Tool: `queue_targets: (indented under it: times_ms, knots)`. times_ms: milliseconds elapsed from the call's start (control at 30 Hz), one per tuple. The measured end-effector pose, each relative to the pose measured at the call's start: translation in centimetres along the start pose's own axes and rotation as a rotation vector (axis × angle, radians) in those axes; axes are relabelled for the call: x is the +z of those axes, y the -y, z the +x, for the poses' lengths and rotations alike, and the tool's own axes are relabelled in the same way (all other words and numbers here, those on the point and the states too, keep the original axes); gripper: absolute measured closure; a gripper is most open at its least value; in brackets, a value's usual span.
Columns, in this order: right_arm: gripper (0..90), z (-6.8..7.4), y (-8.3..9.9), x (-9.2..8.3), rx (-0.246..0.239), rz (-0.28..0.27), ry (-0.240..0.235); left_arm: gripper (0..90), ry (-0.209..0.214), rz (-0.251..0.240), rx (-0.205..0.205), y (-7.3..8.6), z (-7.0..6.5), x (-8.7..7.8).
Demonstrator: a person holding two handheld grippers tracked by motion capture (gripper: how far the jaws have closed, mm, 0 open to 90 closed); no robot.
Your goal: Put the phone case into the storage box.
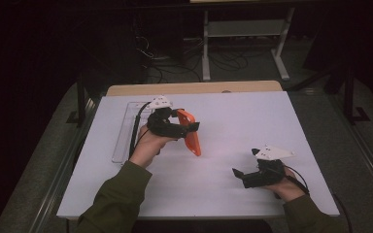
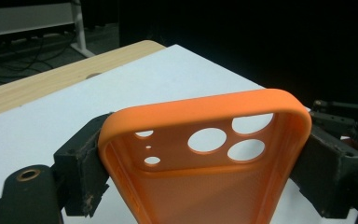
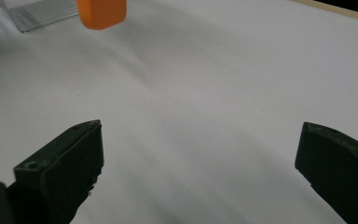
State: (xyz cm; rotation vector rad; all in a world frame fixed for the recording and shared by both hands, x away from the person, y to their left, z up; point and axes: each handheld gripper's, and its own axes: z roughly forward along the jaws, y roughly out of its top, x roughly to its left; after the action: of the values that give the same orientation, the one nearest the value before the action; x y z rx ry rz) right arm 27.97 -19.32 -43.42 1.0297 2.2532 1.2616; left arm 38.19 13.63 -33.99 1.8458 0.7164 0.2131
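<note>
I have the orange phone case [image 1: 191,137] clamped in my left gripper [image 1: 187,127], its jaws pressing on the two long sides near the camera-hole end, as the left gripper view shows [image 2: 200,158]. The case hangs above the white table [image 1: 252,116], clear of the surface as far as I can tell, with its long axis running from about 11 o'clock down to 5 o'clock in the high view, the free end toward me. My right gripper [image 1: 245,174] rests low at roughly 4 o'clock from the case, well apart from it, jaws spread wide with nothing between them; in the right gripper view the case's free corner [image 3: 101,13] sits off at about 11 o'clock, beyond the open jaws. So the relation that matters, as I judge it, is this: the case lies up and to the left of the right gripper, and its free lower end is the part nearest that hand, should I want to pass it over or steady it. A clear plastic tray [image 1: 125,131] lies flat just beside the left hand [image 1: 148,145] at 9 o'clock from the case. I can read no brand, label or writing on the case or on the tray.
</note>
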Motion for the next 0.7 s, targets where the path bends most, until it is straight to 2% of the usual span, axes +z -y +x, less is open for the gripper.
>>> queue_targets:
  times_ms: [67,100,333,433,467,600,700]
  knots:
    - [0.2,0.0,0.0,0.0,-0.012,-0.003,0.001,15.5,0.0,0.0,0.001,-0.2,0.3,-0.2]
    - [0.2,0.1,0.0,-0.1,0.004,0.001,-0.003,15.5,-0.003,-0.002,0.001,-0.3,0.3,-0.3]
    - [0.2,0.2,0.0,-0.1,0.006,0.005,0.002,15.5,-0.015,-0.008,0.011,-1.1,0.9,-0.8]
    - [0.2,0.1,0.0,-0.1,-0.012,-0.004,0.006,15.5,-0.023,-0.008,0.019,-1.5,1.3,-1.0]
    - [0.2,0.2,0.1,-0.2,-0.002,0.005,0.007,15.5,-0.025,-0.016,0.011,-1.6,1.3,-1.1]
    - [0.2,0.2,0.1,-0.3,0.008,0.007,0.01,15.5,-0.044,-0.019,0.02,-2.1,1.8,-1.3]
    - [0.2,0.1,0.2,-0.3,-0.002,0.001,0.013,15.5,-0.061,-0.022,0.02,-2.5,2.3,-1.5]
